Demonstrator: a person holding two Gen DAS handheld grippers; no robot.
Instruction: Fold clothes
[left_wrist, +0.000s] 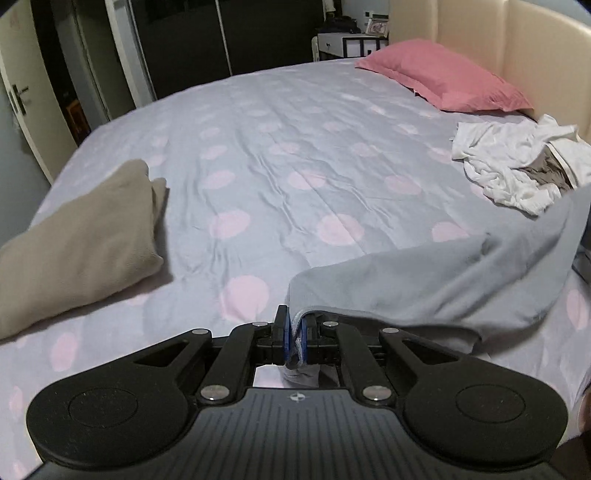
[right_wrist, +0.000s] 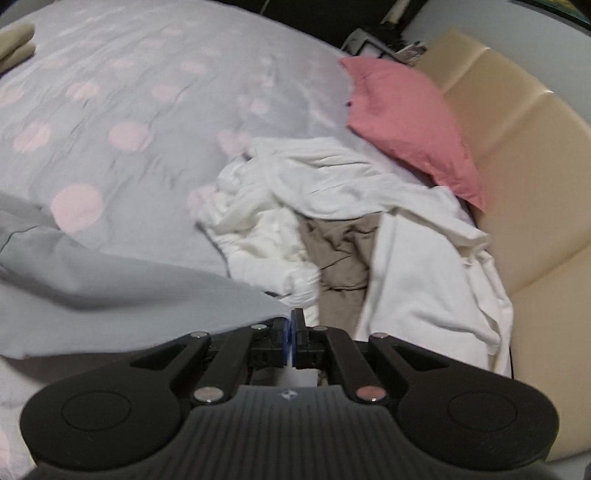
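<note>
Both fingers' pairs, left gripper (left_wrist: 294, 332) and right gripper (right_wrist: 291, 334), clamped on grey garment (left_wrist: 443, 273)

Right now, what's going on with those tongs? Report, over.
Both tongs, left and right, shut on grey cloth. Unfolded pile beyond. Nothing blocking.

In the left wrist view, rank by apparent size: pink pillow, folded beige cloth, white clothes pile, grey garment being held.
1. grey garment, though nearness to the camera inflates it
2. folded beige cloth, also near
3. pink pillow and white clothes pile: too alike to rank
</note>
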